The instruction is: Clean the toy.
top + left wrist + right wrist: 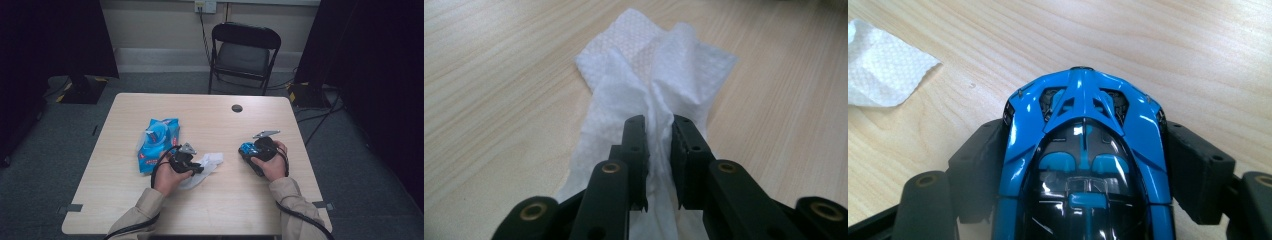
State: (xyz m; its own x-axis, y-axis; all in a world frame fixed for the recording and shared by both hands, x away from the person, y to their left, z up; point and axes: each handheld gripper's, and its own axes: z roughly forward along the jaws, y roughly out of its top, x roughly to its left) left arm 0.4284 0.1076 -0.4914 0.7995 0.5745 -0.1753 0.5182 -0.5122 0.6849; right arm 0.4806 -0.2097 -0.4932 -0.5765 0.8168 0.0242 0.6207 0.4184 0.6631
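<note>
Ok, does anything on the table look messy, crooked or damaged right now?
Only the white wipe: it lies crumpled on the table, bunched between the left gripper jaws. The blue toy car in the right gripper looks intact, and the wipes pack lies flat.

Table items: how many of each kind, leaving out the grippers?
Wipes pack: 1
Wipe: 1
Toy car: 1
Total: 3
</note>
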